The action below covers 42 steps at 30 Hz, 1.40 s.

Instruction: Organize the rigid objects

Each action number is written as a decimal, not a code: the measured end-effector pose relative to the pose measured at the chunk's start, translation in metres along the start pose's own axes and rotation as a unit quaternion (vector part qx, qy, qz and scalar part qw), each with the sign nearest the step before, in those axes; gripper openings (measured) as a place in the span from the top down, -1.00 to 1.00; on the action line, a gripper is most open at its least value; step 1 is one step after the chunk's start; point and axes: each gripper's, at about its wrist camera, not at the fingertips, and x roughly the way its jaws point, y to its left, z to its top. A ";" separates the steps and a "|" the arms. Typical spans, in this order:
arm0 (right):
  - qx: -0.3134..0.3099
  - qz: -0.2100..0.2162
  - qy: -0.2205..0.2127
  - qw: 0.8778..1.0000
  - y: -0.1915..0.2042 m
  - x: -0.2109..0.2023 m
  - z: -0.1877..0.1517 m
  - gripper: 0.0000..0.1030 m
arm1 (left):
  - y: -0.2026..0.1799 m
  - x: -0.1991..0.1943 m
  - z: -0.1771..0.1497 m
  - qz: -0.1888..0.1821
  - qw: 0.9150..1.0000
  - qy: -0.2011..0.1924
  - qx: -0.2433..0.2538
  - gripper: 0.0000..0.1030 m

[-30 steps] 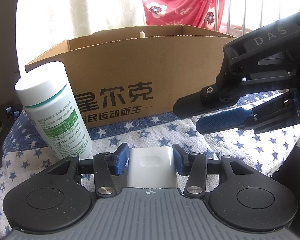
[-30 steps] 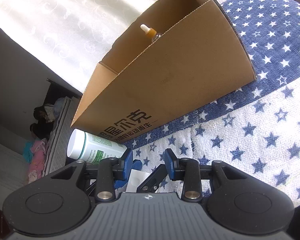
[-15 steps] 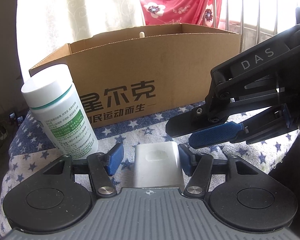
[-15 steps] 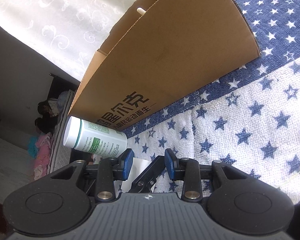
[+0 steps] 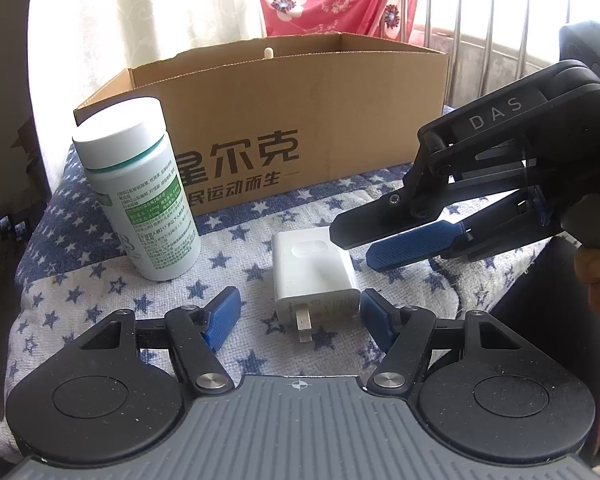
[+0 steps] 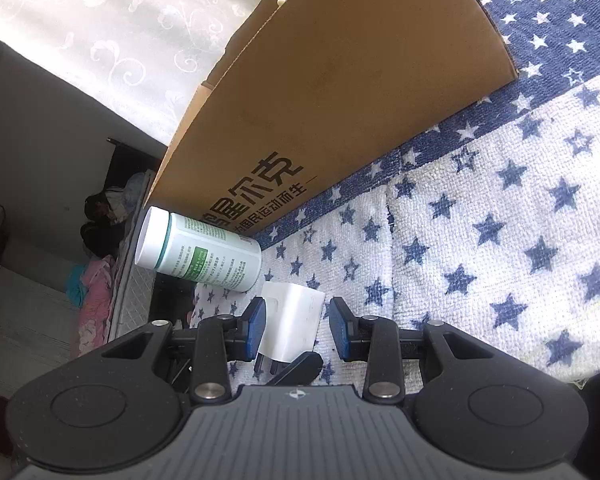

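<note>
A white plug charger (image 5: 314,268) lies flat on the star-patterned cloth, prongs toward me. My left gripper (image 5: 300,316) is open, its blue pads apart on either side of the charger's near end, not touching it. My right gripper (image 5: 384,240) comes in from the right, just above the charger's far right corner; in the right wrist view it (image 6: 296,324) is open around the charger (image 6: 292,320). A white pill bottle (image 5: 140,192) with a green label stands upright to the left; it also shows in the right wrist view (image 6: 198,250).
An open cardboard box (image 5: 320,120) with black print stands behind the objects, a small white bottle tip (image 5: 267,53) showing inside. The star cloth (image 6: 500,240) covers the surface. Window bars and a red floral cloth are behind the box. The surface drops off at left.
My left gripper let go of the charger, opened and pulled back. The charger now lies on the cloth. My right gripper moved in over it.
</note>
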 end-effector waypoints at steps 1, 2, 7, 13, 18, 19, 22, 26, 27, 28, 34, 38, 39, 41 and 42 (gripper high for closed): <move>0.001 -0.001 0.001 1.000 0.000 0.001 0.000 0.27 | 0.000 0.003 0.002 -0.004 1.000 0.002 -0.002 -0.24; 0.001 -0.003 0.000 1.000 0.000 0.003 -0.001 0.27 | 0.000 0.005 0.003 -0.008 1.000 0.005 -0.006 -0.22; -0.007 -0.009 -0.003 1.000 0.004 0.007 0.000 0.27 | 0.003 0.014 0.009 -0.020 0.999 0.015 -0.022 -0.21; -0.038 -0.025 -0.005 0.999 0.015 0.013 -0.003 0.27 | 0.003 0.015 0.013 -0.023 0.999 0.015 -0.035 0.14; -0.053 -0.028 -0.018 0.998 0.025 0.005 -0.006 0.26 | 0.001 0.004 0.018 -0.021 0.999 0.005 -0.040 0.14; -0.057 -0.025 -0.024 0.998 0.029 0.001 -0.005 0.26 | 0.001 0.001 0.021 -0.019 0.999 -0.002 -0.037 0.14; -0.089 -0.014 -0.052 0.995 0.051 -0.018 0.001 0.26 | -0.005 -0.016 0.038 0.001 0.999 -0.041 -0.019 0.16; -0.154 -0.012 -0.101 0.983 0.088 -0.045 0.028 0.26 | -0.007 -0.032 0.079 0.016 0.996 -0.090 -0.009 0.16; -0.163 -0.012 -0.110 0.980 0.095 -0.050 0.036 0.25 | -0.007 -0.032 0.093 0.017 0.995 -0.099 -0.009 0.16; -0.176 -0.013 -0.120 0.977 0.103 -0.055 0.048 0.25 | -0.006 -0.032 0.106 0.018 0.994 -0.105 -0.011 0.16; -0.203 -0.051 -0.097 0.973 0.116 -0.046 0.131 0.25 | 0.003 0.014 0.180 0.003 0.996 -0.069 -0.047 0.16; -0.169 -0.085 -0.030 0.982 0.092 -0.012 0.183 0.24 | 0.019 0.078 0.209 -0.018 0.995 0.012 -0.098 0.16; -0.160 -0.092 -0.015 0.983 0.086 -0.004 0.192 0.24 | 0.022 0.092 0.213 -0.022 0.994 0.030 -0.107 0.16; -0.158 -0.109 0.009 0.981 0.078 0.010 0.204 0.24 | 0.027 0.114 0.217 -0.029 0.990 0.062 -0.126 0.16; -0.157 -0.115 0.019 0.981 0.075 0.016 0.207 0.24 | 0.029 0.122 0.217 -0.031 0.988 0.075 -0.133 0.16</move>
